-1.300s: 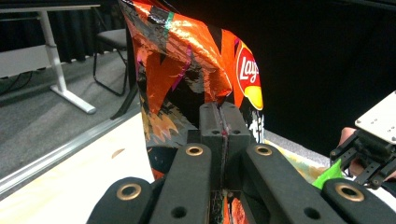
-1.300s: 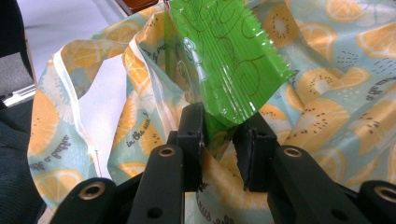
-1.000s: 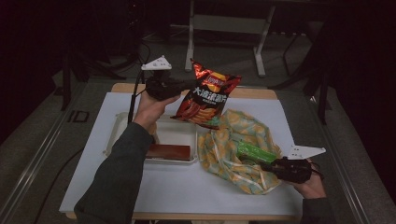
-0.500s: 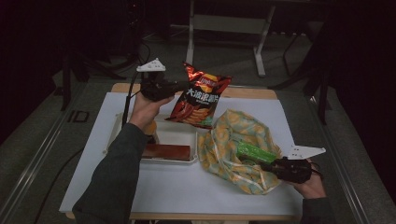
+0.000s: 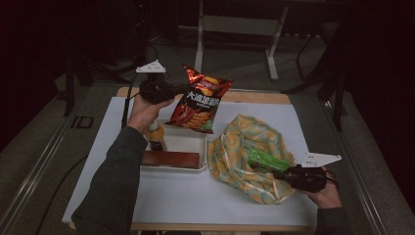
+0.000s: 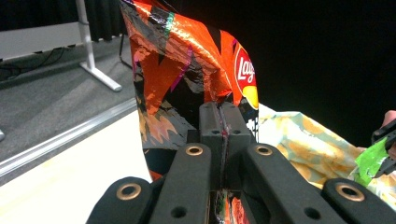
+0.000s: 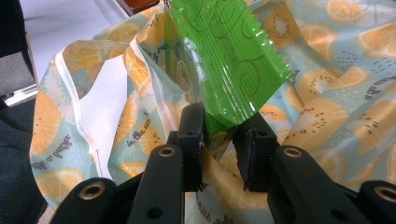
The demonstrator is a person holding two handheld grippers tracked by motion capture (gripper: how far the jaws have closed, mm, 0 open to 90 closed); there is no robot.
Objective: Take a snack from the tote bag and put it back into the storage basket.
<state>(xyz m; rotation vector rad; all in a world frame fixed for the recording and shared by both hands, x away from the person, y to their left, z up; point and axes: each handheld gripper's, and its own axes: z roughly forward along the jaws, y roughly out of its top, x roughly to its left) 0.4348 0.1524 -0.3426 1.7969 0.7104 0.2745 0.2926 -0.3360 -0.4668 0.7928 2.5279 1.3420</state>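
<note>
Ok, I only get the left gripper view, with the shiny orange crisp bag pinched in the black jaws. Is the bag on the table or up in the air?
Observer: Up in the air. In the high view the orange crisp bag hangs by the far side of a white tray.
Operator: What's in the tray?
Observer: A long brown block and a small dark bottle.
Operator: And the green thing at my right edge?
Observer: A crinkly green packet. The right gripper holds its end over a lemon-print cloth bag.
</note>
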